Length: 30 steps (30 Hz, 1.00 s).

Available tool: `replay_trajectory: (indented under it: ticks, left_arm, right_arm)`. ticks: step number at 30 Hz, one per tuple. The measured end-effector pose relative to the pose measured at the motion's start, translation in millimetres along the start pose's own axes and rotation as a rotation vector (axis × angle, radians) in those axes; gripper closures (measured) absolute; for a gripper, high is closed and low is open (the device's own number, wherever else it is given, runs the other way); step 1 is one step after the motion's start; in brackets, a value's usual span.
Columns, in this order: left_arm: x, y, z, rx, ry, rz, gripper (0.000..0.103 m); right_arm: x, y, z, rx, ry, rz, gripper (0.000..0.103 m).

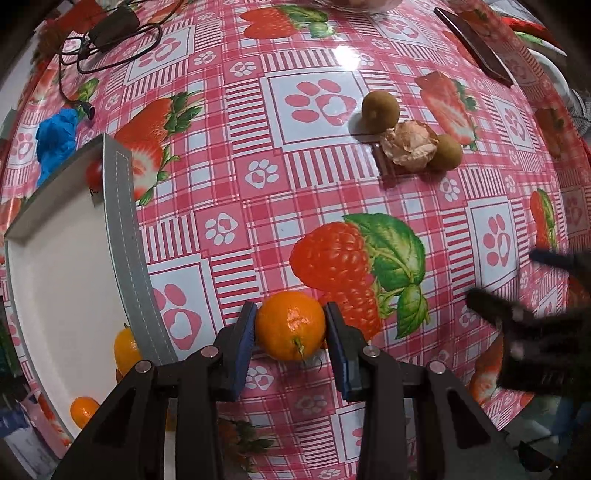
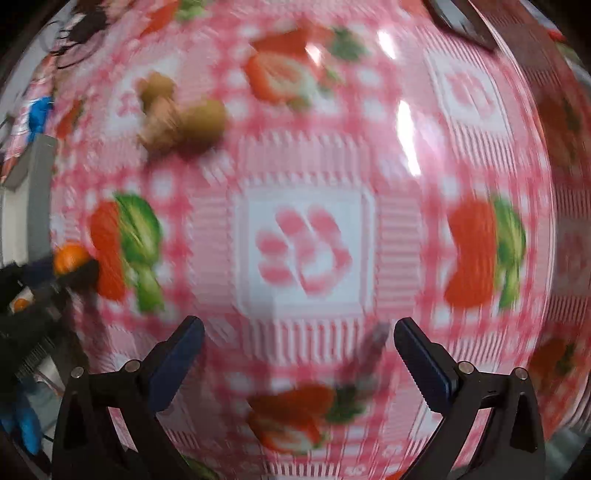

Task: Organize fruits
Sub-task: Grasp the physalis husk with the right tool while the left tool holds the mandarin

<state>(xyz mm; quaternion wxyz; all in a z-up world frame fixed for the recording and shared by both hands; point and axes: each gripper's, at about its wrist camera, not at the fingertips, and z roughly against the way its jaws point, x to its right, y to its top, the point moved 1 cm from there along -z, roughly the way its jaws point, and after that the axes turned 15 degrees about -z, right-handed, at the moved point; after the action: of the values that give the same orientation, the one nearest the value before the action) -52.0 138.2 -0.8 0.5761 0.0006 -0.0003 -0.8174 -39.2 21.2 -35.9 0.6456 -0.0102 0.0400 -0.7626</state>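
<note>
My left gripper is shut on an orange mandarin, held above the pink strawberry tablecloth just right of the grey-rimmed white tray. Two more mandarins and a small red fruit lie in the tray. Two brownish-green kiwis flank a peeled rind at the far right. My right gripper is open over bare cloth with nothing between its fingers; that view is motion-blurred. In it the held mandarin and the kiwis show at the left.
A dark flat object lies at the far right of the table. A black cable and adapter sit at the far left, with a blue crumpled thing behind the tray. The table edge curves along the right.
</note>
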Motion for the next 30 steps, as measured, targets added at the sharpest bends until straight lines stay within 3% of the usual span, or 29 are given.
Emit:
replay_trajectory:
  ticks: [8,10,12,15,17,18,24,30]
  left_arm:
    - [-1,0,3,0.002,-0.021,0.037,0.063]
    - [-2,-1,2,0.004,-0.020,0.041,0.063]
    - [-5,-2,3,0.005,-0.023,0.047,0.063]
    - [-7,-2,3,0.007,-0.028,0.053,0.063]
    - [-8,-3,3,0.006,-0.029,0.049,0.063]
    - [-8,-3,3,0.005,-0.030,0.047,0.063]
    - [-10,-4,5,0.004,-0.057,0.047,0.063]
    - [-12,-7,6,-0.002,-0.066,0.034,0.063]
  right_arm:
    - [-55,41,3,0.090,-0.004,0.188,0.000]
    - [-65,48,3,0.101,0.001,0.215,0.011]
    - [-72,54,4,0.123,-0.018,0.233,0.011]
    - [-84,62,9,0.144,-0.015,0.255,0.034]
    - [-90,66,17,0.152,-0.001,0.270,0.066]
    - [-95,69,20,0.148,0.008,0.269,0.074]
    - [-81,77,37,0.120,0.101,0.179,0.075]
    - [-63,66,40,0.082,0.136,0.124,0.074]
